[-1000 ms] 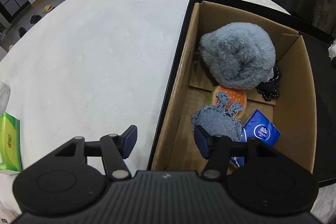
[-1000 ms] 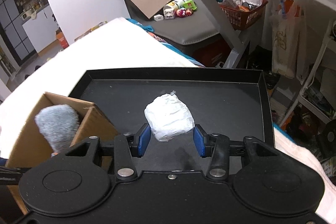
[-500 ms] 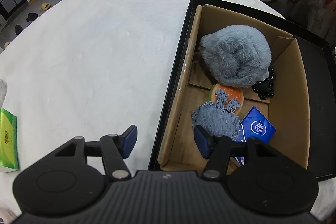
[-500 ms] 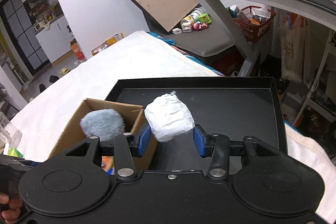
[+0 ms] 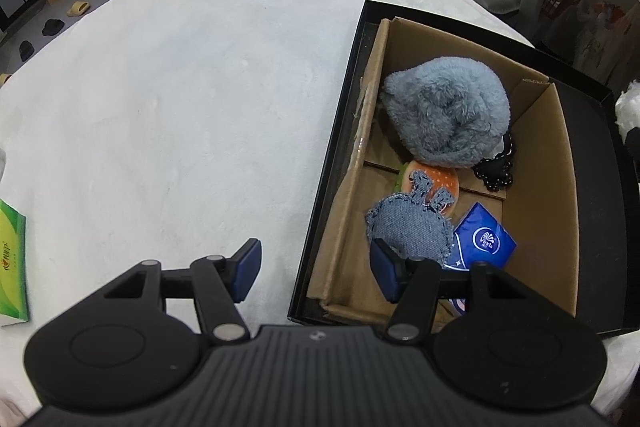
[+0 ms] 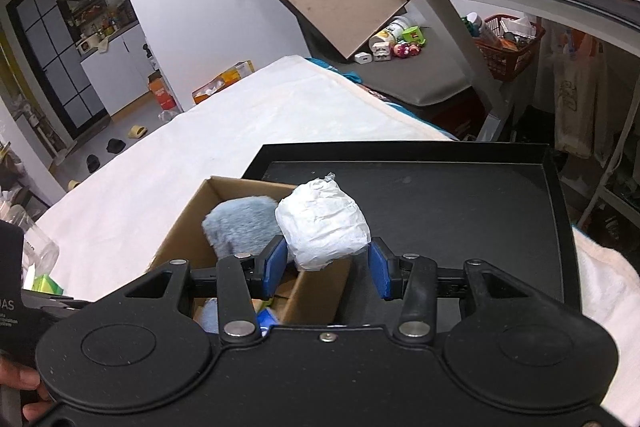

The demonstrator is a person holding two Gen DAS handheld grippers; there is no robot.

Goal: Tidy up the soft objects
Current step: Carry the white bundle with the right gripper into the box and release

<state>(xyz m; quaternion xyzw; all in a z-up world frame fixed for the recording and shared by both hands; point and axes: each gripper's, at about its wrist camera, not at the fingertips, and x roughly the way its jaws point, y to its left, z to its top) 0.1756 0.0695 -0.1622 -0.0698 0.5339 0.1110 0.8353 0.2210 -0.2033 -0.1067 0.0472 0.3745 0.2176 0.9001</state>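
Right gripper (image 6: pixel 328 269) carries a crumpled white bundle (image 6: pixel 323 223), its blue pads set only as wide as the bundle; the left pad touches it, while a sliver of gap shows at the right pad, so the grip looks light. Left gripper (image 5: pixel 316 269) hangs with its jaws wide apart and nothing between them, straddling the near left wall of the cardboard box (image 5: pixel 536 195).

Taking the box as the landmark: the bundle is in the air above its right wall, not yet over the opening. The box sits in the left part of a black tray (image 6: pixel 460 195), which rests on a white cloth (image 5: pixel 180 87).

Inside the box I count five soft things: one grey fluffy hat (image 5: pixel 448 115) at the far end, one black beaded piece (image 5: pixel 494 173) beside it, one orange spotted toy (image 5: pixel 432 179) under the hat's edge, one denim patch (image 5: pixel 408 227) nearer, and one blue tissue pack (image 5: pixel 486 241) to its right.

My worry is that the loose hold lets the bundle slip out early and land on the tray outside the box. The hat fills the far end too, so a drop there could roll off it.

One green packet (image 5: pixel 10 263) lies well left of the box.
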